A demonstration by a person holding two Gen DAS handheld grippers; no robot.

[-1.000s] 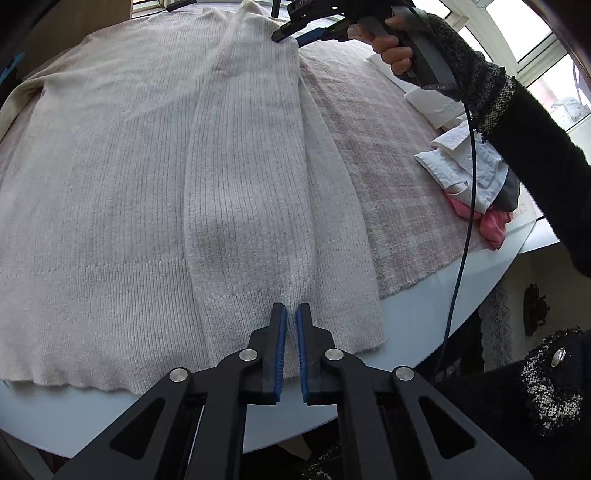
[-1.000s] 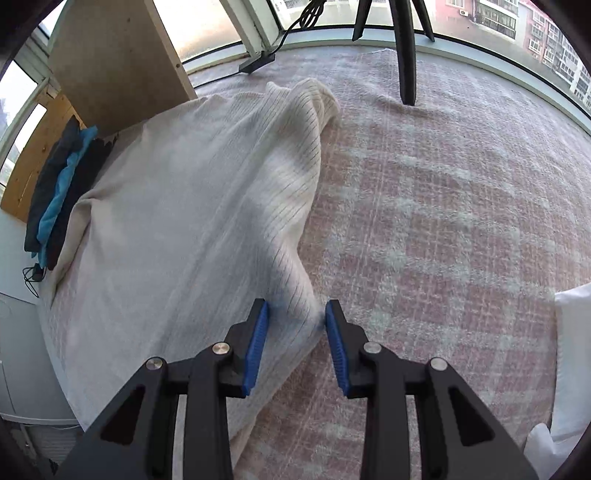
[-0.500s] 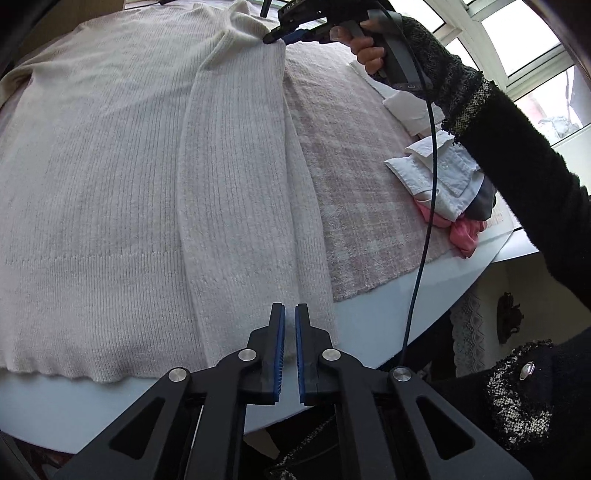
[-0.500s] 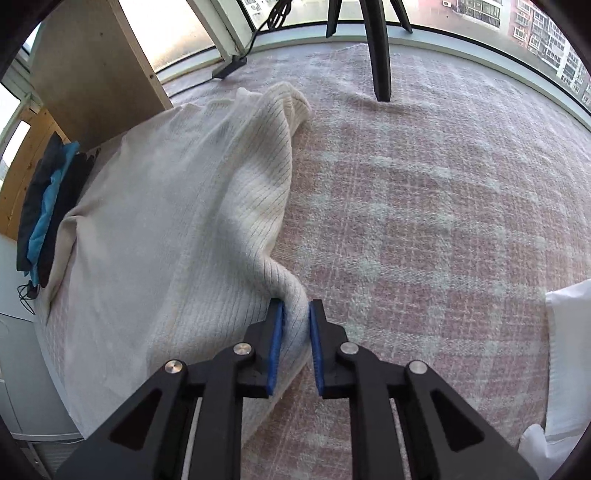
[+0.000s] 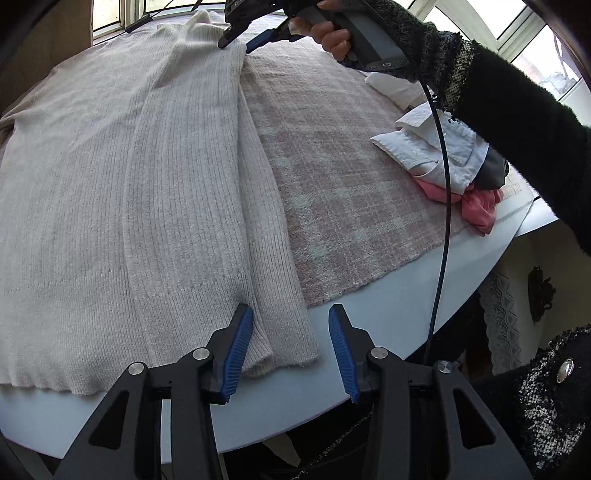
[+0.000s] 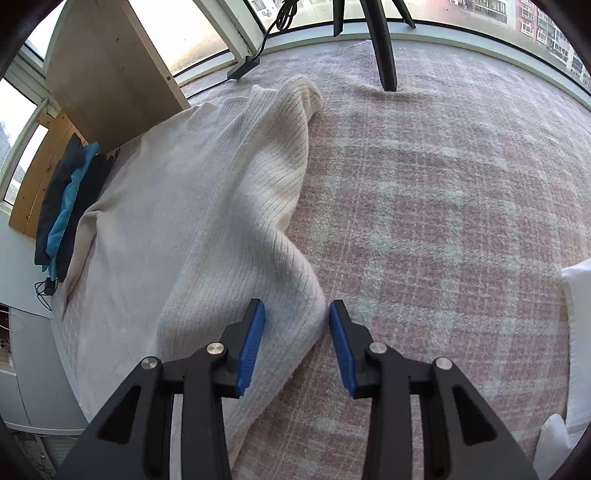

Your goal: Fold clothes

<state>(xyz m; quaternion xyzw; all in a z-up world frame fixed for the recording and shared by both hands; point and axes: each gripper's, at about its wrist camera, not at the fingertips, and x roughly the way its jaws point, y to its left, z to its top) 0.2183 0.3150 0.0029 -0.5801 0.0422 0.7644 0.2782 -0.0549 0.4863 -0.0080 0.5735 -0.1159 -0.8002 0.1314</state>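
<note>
A cream ribbed sweater (image 5: 155, 192) lies flat on the pink plaid cloth (image 5: 351, 177), its right side folded inward as a long strip. My left gripper (image 5: 290, 312) hovers over the hem at the near table edge. Its jaws are opening and the strip's hem corner lies between them, untouched by the pads. At the far end, a hand holds my right gripper (image 5: 255, 33) over the shoulder fold. In the right wrist view the right gripper (image 6: 295, 306) is opening too, and the sweater's (image 6: 207, 221) folded edge sits loose between its blue pads.
A pile of white, pink and grey clothes (image 5: 447, 162) sits at the right table edge (image 5: 388, 373). A black cable (image 5: 443, 221) hangs from the right gripper. A tripod leg (image 6: 384, 48), a wooden board (image 6: 110, 74) and dark and blue garments (image 6: 66, 206) stand at the far side.
Both grippers were shut half a second ago and now stand apart; the right one has let go of the sweater's fold. The left gripper shifted rightward along the hem.
</note>
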